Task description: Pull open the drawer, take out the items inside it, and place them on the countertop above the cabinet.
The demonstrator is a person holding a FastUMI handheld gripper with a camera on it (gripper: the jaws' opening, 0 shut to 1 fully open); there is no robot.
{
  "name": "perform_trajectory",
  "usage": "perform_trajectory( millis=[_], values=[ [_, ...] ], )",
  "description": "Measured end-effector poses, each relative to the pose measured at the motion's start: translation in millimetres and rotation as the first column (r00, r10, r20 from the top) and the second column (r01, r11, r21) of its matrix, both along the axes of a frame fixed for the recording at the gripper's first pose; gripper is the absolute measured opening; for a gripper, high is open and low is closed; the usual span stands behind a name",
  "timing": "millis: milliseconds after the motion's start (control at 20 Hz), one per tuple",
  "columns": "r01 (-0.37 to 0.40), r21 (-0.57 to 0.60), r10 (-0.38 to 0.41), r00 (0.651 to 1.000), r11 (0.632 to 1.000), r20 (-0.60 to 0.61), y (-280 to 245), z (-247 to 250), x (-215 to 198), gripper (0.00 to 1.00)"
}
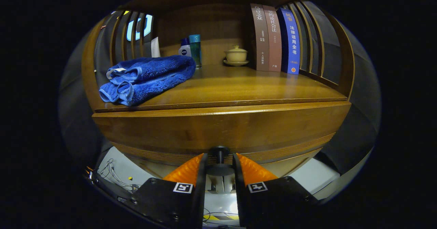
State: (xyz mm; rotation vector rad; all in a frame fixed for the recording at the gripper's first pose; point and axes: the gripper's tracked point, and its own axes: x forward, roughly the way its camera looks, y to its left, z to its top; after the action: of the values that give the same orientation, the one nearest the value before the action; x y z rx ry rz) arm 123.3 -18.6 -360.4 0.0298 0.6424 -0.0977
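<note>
Hand-held gripper (220,164) flanks the brown wooden drawer's (218,130) dark knob (219,160).

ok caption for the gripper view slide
Claw closed around the drawer knob, folded blue towel on the countertop above.

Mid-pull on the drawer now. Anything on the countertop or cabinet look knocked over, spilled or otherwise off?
Nothing stands out. The tool has its fingers around the drawer knob. On the countertop the blue towel lies folded, the bottles and the lidded cup stand upright, and the books are upright too.
</note>
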Motion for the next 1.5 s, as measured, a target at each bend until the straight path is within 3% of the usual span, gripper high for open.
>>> perform_trajectory(
  millis=[950, 1500],
  values=[
    [0.009, 0.071, -0.001, 0.993, 0.997, -0.12, 14.3, 22.5, -148.0, 0.43],
    [0.054, 0.077, -0.039, 0.983, 0.996, -0.178, 9.3, 21.9, -184.5, 0.43]
  ],
)
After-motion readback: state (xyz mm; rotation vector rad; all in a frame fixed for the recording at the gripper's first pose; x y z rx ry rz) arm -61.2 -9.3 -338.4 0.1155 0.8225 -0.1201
